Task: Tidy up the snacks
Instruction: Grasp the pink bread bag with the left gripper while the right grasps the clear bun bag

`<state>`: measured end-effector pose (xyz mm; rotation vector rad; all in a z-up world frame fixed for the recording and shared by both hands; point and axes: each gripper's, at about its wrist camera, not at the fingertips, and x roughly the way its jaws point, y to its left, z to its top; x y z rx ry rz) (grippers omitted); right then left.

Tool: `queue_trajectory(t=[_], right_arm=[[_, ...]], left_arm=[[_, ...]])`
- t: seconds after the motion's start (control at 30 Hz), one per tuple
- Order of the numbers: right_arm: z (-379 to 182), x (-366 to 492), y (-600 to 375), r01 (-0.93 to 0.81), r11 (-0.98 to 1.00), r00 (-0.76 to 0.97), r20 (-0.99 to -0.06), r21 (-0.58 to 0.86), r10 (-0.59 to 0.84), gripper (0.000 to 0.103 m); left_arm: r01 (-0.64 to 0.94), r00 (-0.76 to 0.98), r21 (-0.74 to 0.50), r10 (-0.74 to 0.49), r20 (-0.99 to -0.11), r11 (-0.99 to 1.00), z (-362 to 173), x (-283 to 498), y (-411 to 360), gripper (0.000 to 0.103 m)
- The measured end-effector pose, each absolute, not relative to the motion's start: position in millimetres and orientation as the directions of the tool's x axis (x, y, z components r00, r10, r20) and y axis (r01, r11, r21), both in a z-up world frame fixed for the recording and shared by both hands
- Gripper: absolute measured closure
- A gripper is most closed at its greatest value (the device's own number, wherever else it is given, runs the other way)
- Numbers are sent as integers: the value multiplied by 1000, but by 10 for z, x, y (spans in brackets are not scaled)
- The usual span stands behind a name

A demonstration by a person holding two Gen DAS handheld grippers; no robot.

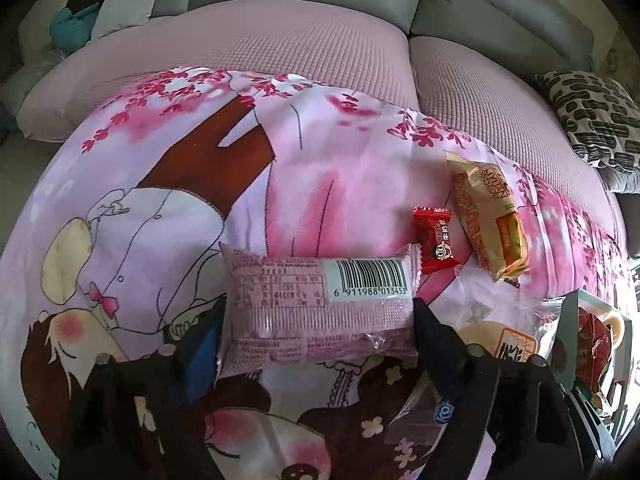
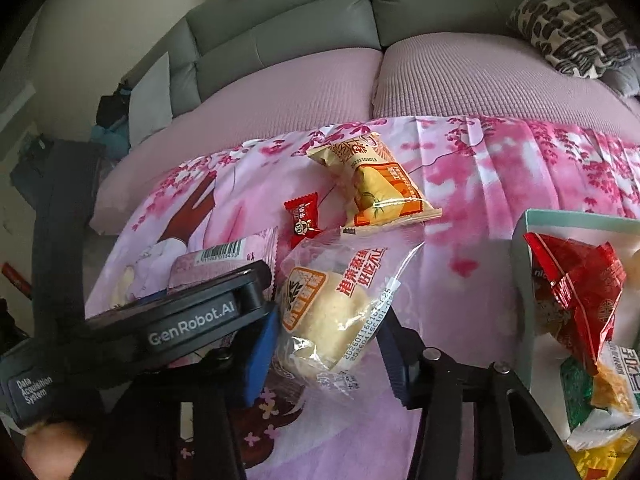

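Note:
A pink snack packet (image 1: 316, 312) with a barcode lies on the cartoon-print cloth (image 1: 160, 200). My left gripper (image 1: 316, 320) reaches down around it, shut on the pink packet, one pad against each short end. A pale bun in a clear wrapper (image 2: 316, 312) lies beside it, and my right gripper (image 2: 326, 340) is shut on the wrapped bun, its blue pad (image 2: 260, 344) pressing the left side. In the right wrist view the left gripper's black body (image 2: 192, 312) covers most of the pink packet (image 2: 224, 260). A small red candy (image 1: 436, 246) (image 2: 302, 218) and a yellow snack packet (image 1: 488, 216) (image 2: 380, 184) lie further back.
A teal-rimmed box (image 2: 520, 264) (image 1: 568, 340) at the right holds a red wrapper (image 2: 580, 288) and other snacks. The cloth lies over a pink-covered sofa seat (image 1: 280, 40) with grey backrests. A black-and-white patterned cushion (image 1: 592, 116) sits at the far right.

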<state>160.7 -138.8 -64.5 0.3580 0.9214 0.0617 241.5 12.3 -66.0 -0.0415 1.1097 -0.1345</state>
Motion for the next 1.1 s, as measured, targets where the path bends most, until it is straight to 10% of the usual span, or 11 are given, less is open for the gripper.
queue_trajectory(t=[1.1], right_arm=[[52, 707, -2007, 231, 905, 703, -704, 357, 99, 55]], left_arm=[[123, 608, -113, -165, -777, 986, 441, 1562, 53, 20]])
